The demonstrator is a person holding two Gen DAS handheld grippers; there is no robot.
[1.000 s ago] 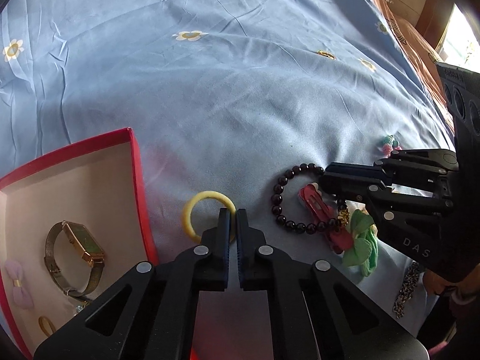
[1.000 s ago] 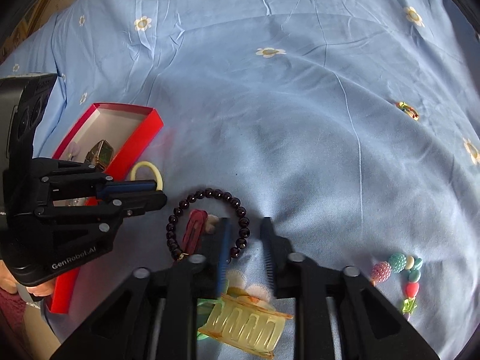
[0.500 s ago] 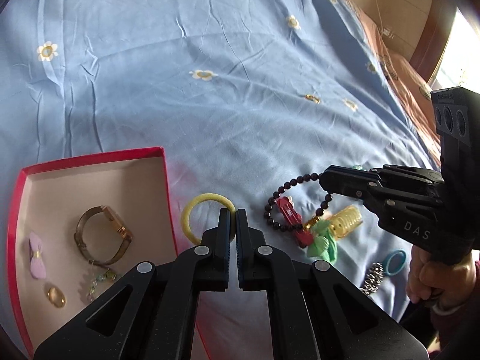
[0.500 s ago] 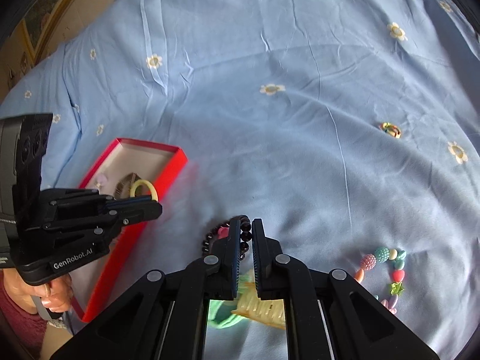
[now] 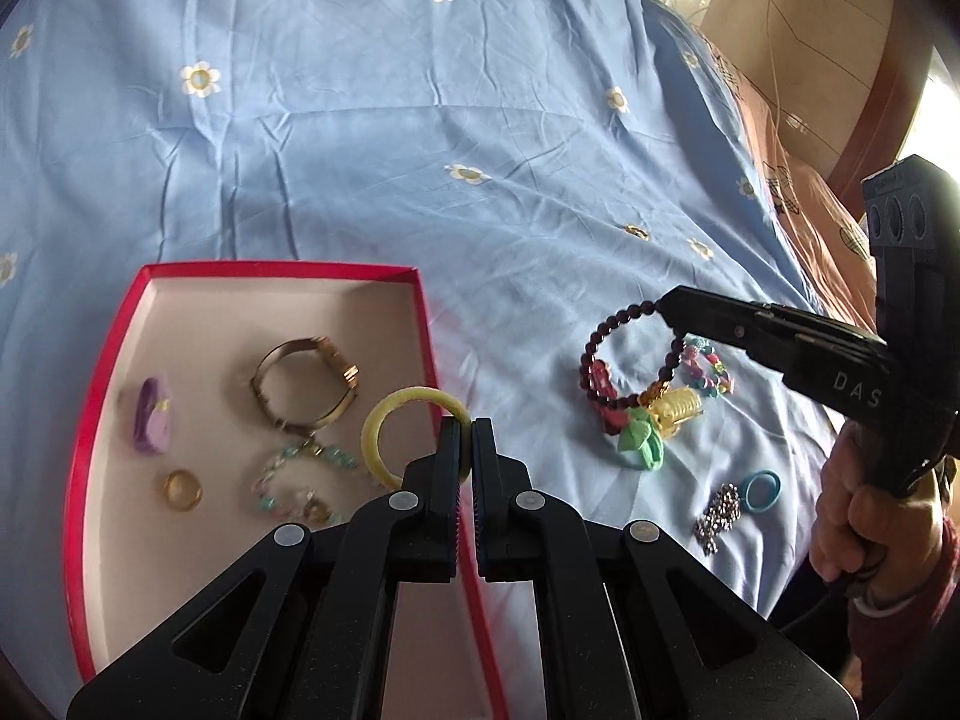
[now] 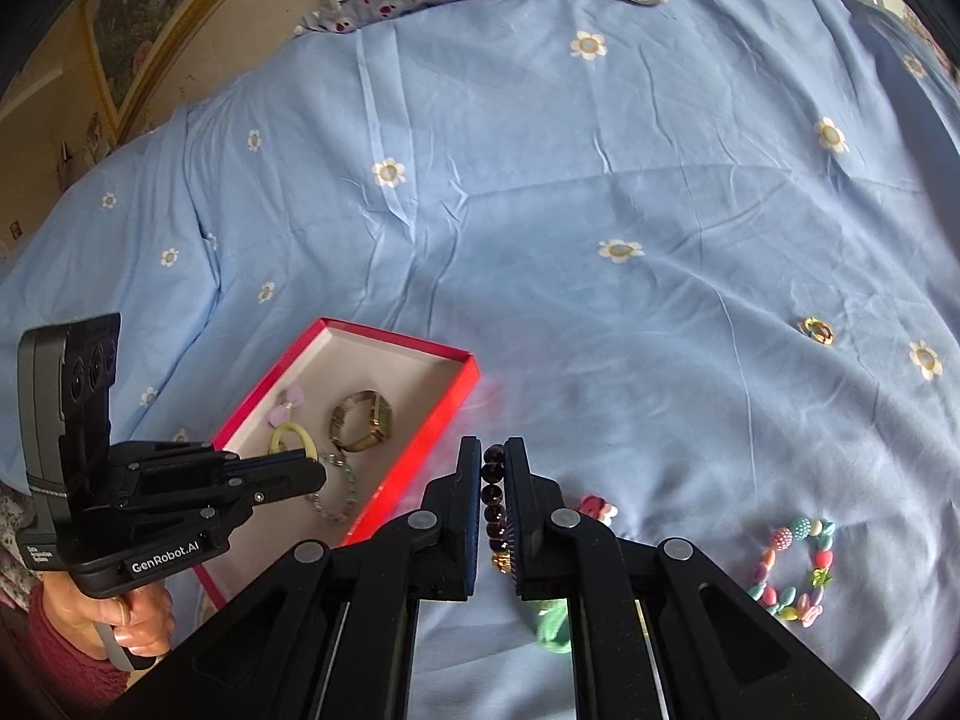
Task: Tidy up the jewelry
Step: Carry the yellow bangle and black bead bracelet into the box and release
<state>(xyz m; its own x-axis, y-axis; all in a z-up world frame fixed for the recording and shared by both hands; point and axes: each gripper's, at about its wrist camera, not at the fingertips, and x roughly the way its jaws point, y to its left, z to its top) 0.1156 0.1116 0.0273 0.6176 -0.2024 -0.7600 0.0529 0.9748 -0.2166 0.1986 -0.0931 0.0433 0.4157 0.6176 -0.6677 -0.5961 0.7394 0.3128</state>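
My left gripper (image 5: 467, 425) is shut on a yellow ring bangle (image 5: 384, 420) and holds it above the right edge of the open red box (image 5: 270, 269). The box holds a gold watch (image 5: 306, 384), a purple bow clip (image 5: 153, 423), a gold ring (image 5: 182, 489) and a pale bead bracelet (image 5: 288, 480). My right gripper (image 6: 493, 450) is shut on a dark bead bracelet (image 6: 493, 495), lifted off the bed; it hangs from the fingertips in the left wrist view (image 5: 606, 354). The left gripper (image 6: 312, 468) with the bangle (image 6: 291, 438) shows over the box (image 6: 444, 414) in the right wrist view.
On the blue flowered bedsheet (image 5: 480, 120) lie a red clip (image 5: 603, 387), a gold claw clip (image 5: 675, 411), a green bow (image 5: 642, 444), a blue hair tie (image 5: 761, 489), a silver chain (image 5: 717, 513) and a colourful bead bracelet (image 6: 792, 564). A small ring (image 6: 817, 330) lies farther right.
Both grippers have risen. The left carried the yellow bangle from the sheet to above the box edge. The right closed on the dark bead bracelet and lifted it.
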